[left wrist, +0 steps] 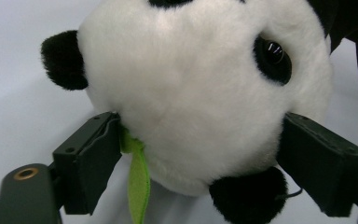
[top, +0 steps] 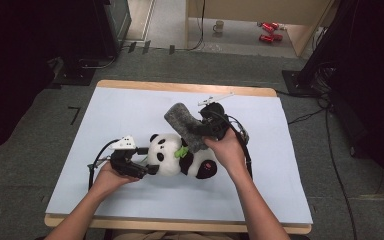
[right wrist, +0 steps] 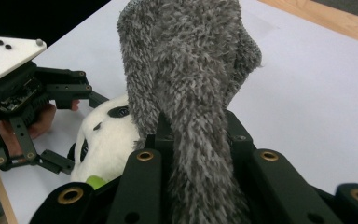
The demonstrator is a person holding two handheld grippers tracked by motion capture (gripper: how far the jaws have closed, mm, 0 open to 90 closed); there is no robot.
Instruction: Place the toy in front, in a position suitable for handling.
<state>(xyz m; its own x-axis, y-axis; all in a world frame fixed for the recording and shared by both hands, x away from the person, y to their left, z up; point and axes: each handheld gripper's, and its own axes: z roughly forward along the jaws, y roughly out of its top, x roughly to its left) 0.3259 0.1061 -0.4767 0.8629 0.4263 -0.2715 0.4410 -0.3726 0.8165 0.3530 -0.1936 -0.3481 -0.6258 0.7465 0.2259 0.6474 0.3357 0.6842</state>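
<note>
Panda plush (top: 172,156) lies on desk (top: 130,107), undressed; left gripper (top: 147,160) fingers straddle its head, spread, while right gripper (top: 200,129) clamps grey fuzzy garment (top: 182,122) above it.

A plush panda (top: 175,156) lies on the white-covered table (top: 130,110).

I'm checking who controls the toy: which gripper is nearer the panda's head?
Left. The left gripper has its jaws around the panda's head; the right gripper holds a grey fuzzy cloth above its body.
</note>
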